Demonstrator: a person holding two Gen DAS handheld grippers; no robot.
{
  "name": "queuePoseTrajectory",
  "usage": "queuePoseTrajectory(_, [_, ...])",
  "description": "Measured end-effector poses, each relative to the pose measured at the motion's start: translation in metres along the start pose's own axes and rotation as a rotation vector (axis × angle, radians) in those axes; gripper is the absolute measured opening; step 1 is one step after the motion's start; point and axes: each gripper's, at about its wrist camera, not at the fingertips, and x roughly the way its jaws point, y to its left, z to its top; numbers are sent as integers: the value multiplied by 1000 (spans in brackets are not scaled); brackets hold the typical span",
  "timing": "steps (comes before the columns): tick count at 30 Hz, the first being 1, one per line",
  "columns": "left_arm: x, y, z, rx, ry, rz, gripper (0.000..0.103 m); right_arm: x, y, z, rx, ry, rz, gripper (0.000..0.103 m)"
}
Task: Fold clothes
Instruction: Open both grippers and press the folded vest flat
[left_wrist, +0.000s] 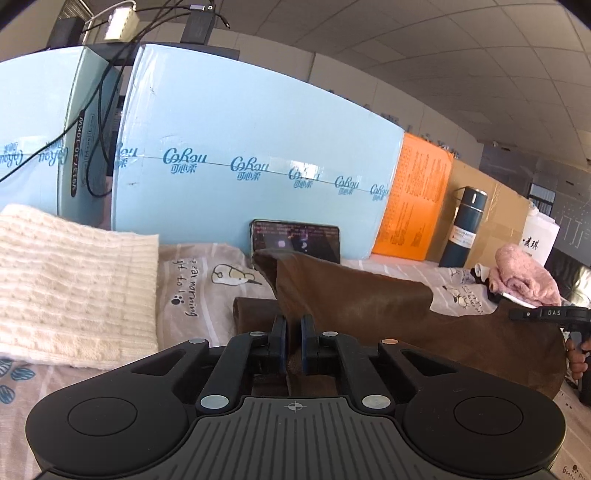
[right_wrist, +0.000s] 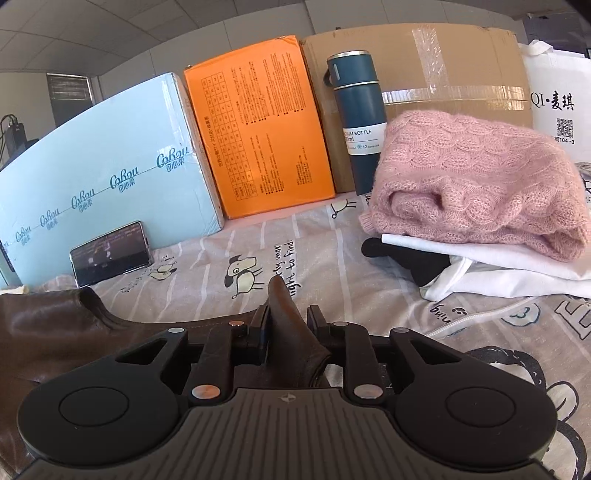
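A brown leather-like garment (left_wrist: 354, 299) lies across the printed bedsheet (left_wrist: 192, 291), one edge lifted into a ridge. My left gripper (left_wrist: 293, 326) is shut on that raised edge, its blue pads pinching the fold. In the right wrist view the garment (right_wrist: 55, 325) trails off to the left. Its pointed corner stands up between the fingers of my right gripper (right_wrist: 289, 323), which is shut on it. The right gripper (left_wrist: 546, 314) also shows at the far right of the left wrist view, held by a hand (left_wrist: 576, 360).
A folded cream knit (left_wrist: 66, 288) lies at the left. A pink knit (right_wrist: 472, 184) sits on white clothes (right_wrist: 509, 273) at the right. Along the back stand a light blue box (left_wrist: 258, 155), a phone (right_wrist: 110, 253), an orange box (right_wrist: 258, 140), a dark bottle (right_wrist: 358, 122) and a cardboard box (right_wrist: 443, 74).
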Motion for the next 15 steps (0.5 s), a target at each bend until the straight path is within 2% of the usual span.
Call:
queuePoseTrajectory(3, [14,0,-6,12,80,75,8,5,-2,0,12,25,-16,32])
queuePoseTrajectory(4, [17,3,-7,1,97,94,13,6,-3,0,18,32,-16,34])
queuePoseTrajectory(5, [17,6,-7,-15,94,91,15,7,-4,0,25,39,-16,41])
queuePoseTrajectory(6, [17,9,-7,-30,90,87,19,8,-6,0,34,43,-19,53])
queuePoseTrajectory(7, [16,12,-7,-46,86,86,30,8,-8,0,45,45,-16,61])
queuePoseTrajectory(8, [15,14,-7,-61,84,89,48,8,-10,0,56,46,-12,76])
queuePoseTrajectory(9, [16,17,-7,-78,86,80,56,8,-11,0,63,46,-2,81])
queuePoseTrajectory(10, [16,19,-7,-94,89,69,63,8,-12,0,69,45,8,82])
queuePoseTrajectory(15, [24,23,-10,-136,134,-8,69,9,-13,0,76,51,12,90])
